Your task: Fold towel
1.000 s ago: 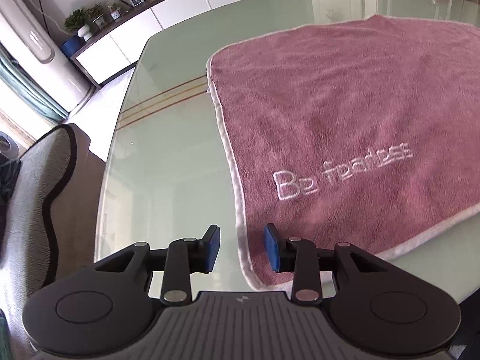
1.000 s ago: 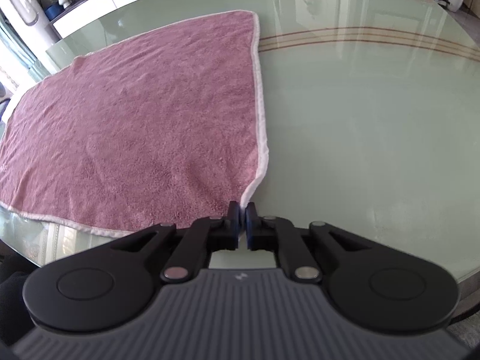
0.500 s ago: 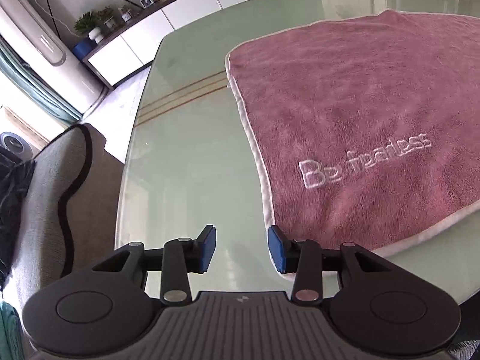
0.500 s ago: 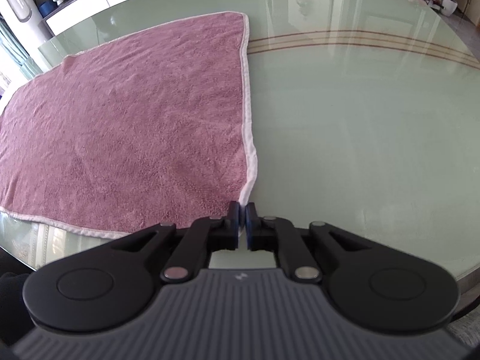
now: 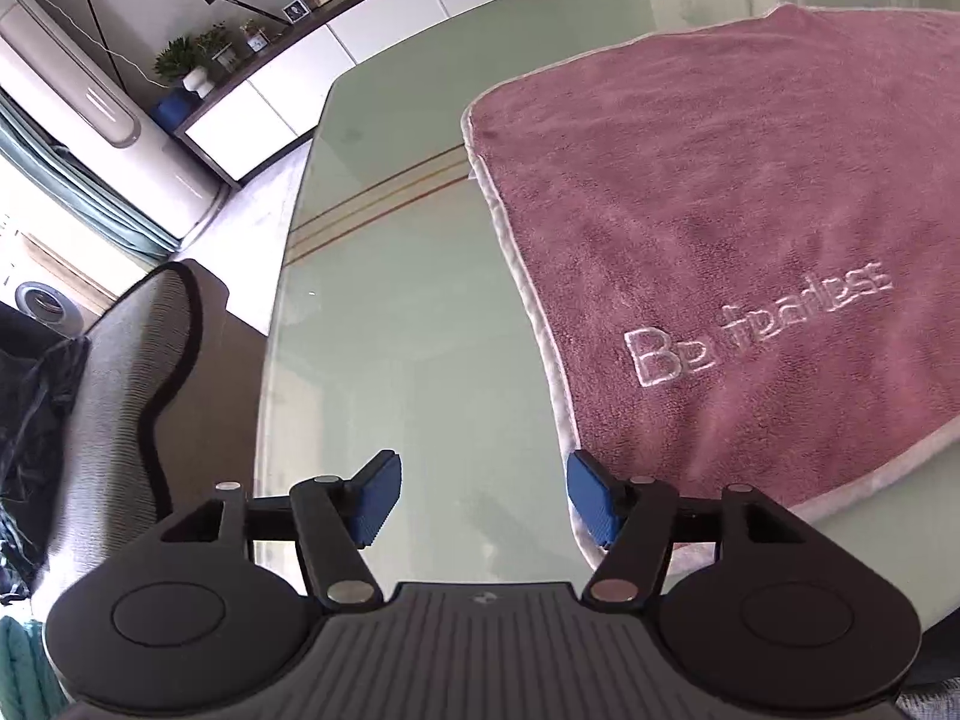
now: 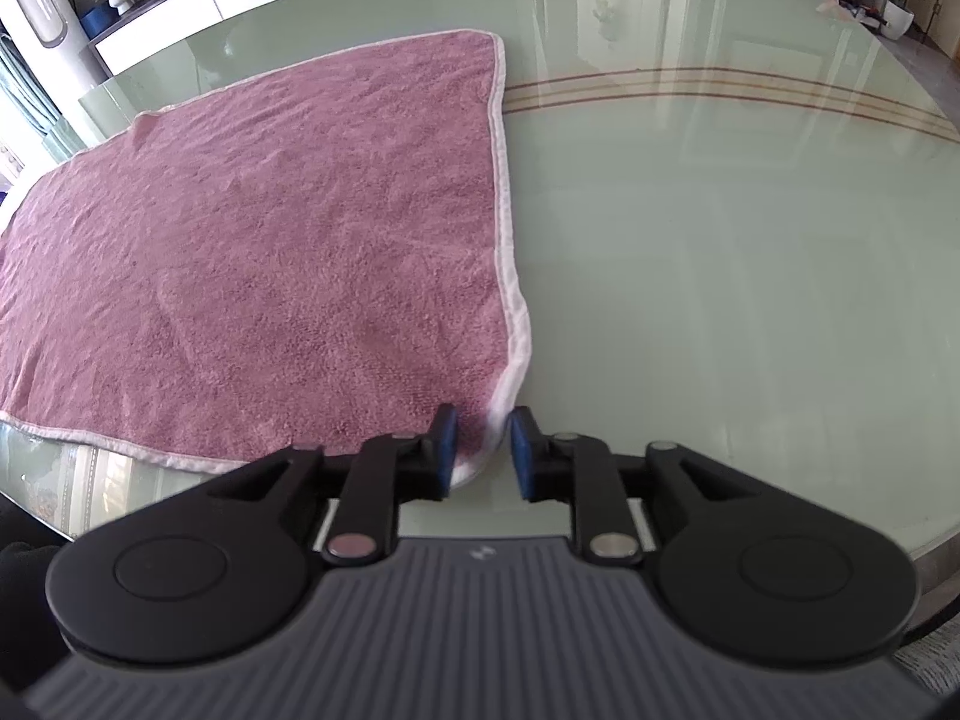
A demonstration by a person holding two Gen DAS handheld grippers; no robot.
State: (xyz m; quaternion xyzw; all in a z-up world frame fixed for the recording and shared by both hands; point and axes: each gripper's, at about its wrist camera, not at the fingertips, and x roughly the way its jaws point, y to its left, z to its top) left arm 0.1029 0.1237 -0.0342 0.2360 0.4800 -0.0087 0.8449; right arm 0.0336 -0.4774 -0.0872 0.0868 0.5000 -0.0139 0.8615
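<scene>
The towel (image 6: 258, 240) is spread flat on the desk (image 6: 720, 240) (no fold made). Both hand-held grippers, left (image 5: 483, 498) and right (image 6: 480, 450), have just been opened at its near corners, nothing gripped.

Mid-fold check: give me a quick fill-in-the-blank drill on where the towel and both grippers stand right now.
1. The towel lies spread flat on the ____ table.
2. The white stitching on the towel reads "Be ____".
3. The jaws of the left gripper stand ____, with only bare glass between them.
4. The towel corner lies between the pads of the ____ gripper, whose jaws have just been opening.

Missing words: glass; fearless; open; right
</scene>
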